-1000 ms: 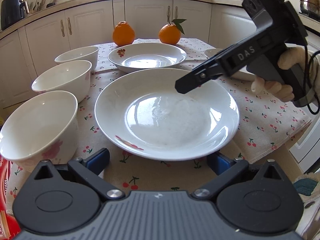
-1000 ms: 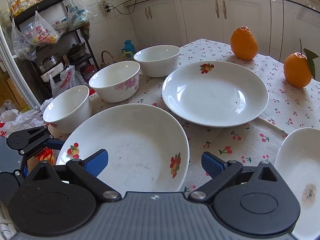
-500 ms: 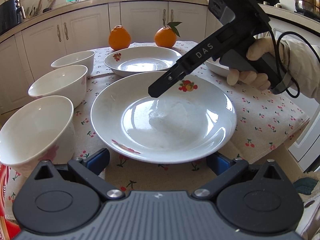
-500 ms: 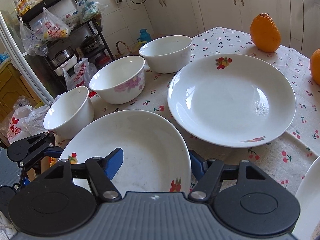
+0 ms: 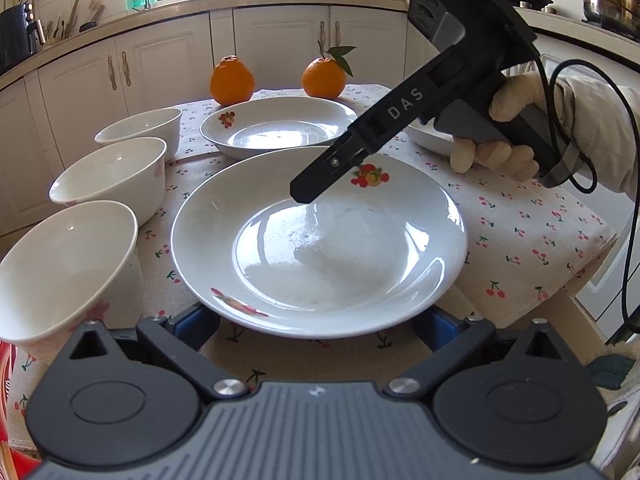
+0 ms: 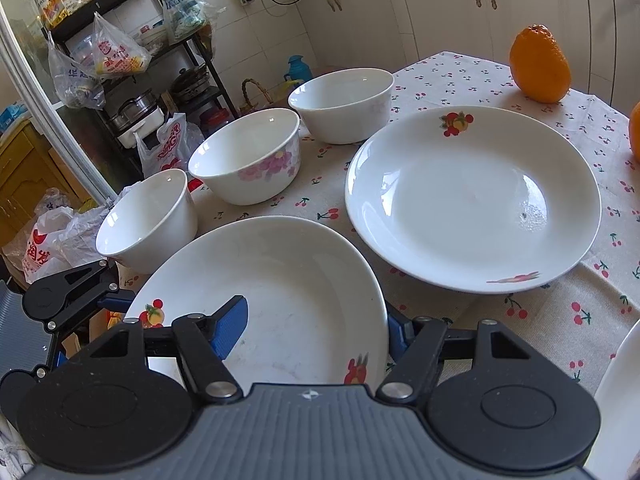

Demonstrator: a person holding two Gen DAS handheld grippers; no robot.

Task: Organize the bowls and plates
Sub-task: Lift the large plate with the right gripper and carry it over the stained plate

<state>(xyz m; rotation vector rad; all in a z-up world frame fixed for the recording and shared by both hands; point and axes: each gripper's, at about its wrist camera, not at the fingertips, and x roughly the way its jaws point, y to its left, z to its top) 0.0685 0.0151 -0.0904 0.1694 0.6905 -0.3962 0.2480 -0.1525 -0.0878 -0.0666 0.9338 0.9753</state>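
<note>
the near plate (image 5: 208,216) lies flat on the cherry-print tablecloth (image 5: 520,216), at the table edge nearest both tools, and it is judged to be the first piece to be gathered. the right gripper (image 6: 312,332) is held in a gloved hand (image 5: 496,148) and angled down over it. it is set astride the plate's right-hand rim, so that one blue pad (image 6: 228,326) is carried over the well and the other (image 6: 396,334) is kept just outside the edge. a thin rim is best taken this way, from both faces. the jaws are part closed, but it cannot be told whether the rim is actually being pinched or only bracketed. the plate is not seen to be raised.

the left gripper (image 5: 316,326) is kept low at the plate's near edge with its fingers spread wide and nothing taken. it is probably parked there as a steadying stop or as a second hold.

a second plate (image 6: 472,200) is laid just behind, apart from the first, and the edge of a third plate (image 6: 616,392) is seen to the right. stacking onto one of these is the likely aim. three bowls (image 6: 148,216) (image 6: 244,156) (image 6: 340,104) are lined up along the far side, unstacked, and two oranges (image 5: 232,80) (image 5: 323,78) are left at the back.
</note>
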